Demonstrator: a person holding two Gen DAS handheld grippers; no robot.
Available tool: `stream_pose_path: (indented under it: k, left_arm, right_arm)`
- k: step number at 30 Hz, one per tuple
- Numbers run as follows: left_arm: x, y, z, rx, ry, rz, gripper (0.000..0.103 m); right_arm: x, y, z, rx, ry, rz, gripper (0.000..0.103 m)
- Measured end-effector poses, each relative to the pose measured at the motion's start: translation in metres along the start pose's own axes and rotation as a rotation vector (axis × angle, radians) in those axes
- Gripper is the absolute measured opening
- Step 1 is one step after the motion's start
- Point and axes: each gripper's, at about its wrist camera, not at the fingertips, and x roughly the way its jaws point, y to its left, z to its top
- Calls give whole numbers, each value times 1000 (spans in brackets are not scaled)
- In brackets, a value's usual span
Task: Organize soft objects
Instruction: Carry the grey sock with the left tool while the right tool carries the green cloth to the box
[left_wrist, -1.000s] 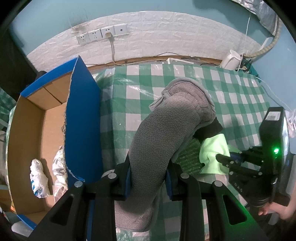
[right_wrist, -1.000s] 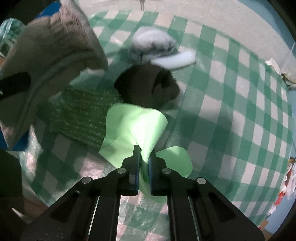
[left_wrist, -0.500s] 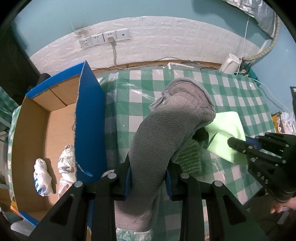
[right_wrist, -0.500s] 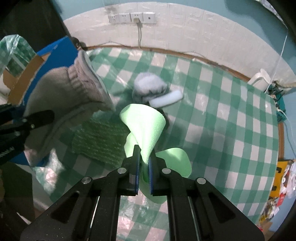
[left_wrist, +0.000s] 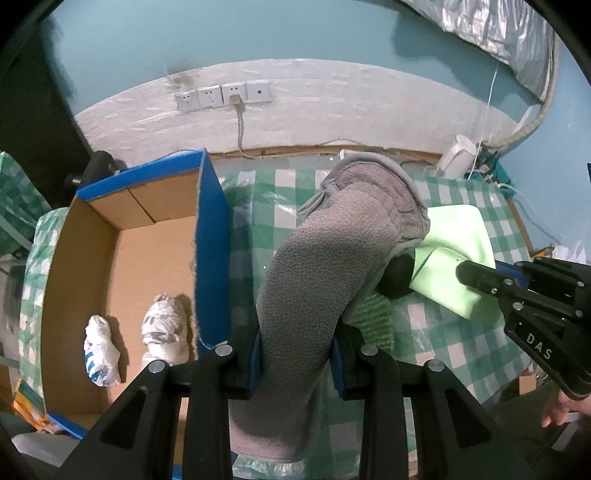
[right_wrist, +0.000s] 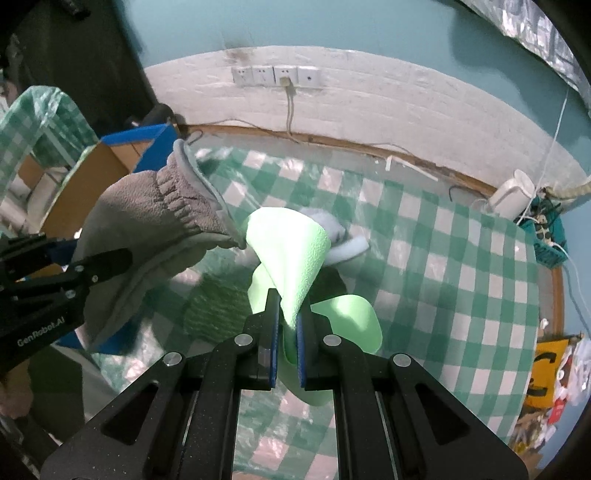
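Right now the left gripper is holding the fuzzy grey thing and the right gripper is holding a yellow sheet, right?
Not quite. The sheet is light green, not yellow, as the right wrist view shows: the right gripper is shut on the green sheet. The left gripper does hold the fuzzy grey thing.

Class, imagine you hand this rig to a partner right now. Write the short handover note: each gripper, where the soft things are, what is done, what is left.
Left gripper: shut on the grey fleece slipper, held above the table.
Right gripper: shut on the light green foam sheet, also lifted.
Cardboard box, left of the table, holds two crumpled plastic bags.
Green knitted cloth, a dark item and a pale grey bundle lie on the checked tablecloth.
Left: box both held items, then the rest.
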Motion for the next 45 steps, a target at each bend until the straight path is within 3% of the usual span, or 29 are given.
stream_pose_path:
  k: [11, 25, 45]
  left_arm:
    - [-36, 27, 3, -78, -87, -39, 30]
    - [-53, 83, -8, -187, -127, 18, 30]
    - [-58, 168, -35, -338, -128, 112, 30]
  right_arm:
    - [-17, 22, 19, -39, -63, 5, 6]
    - [-23, 64, 41, -111, -97, 36, 6]
    - [0, 162, 66, -260, -75, 105, 7]
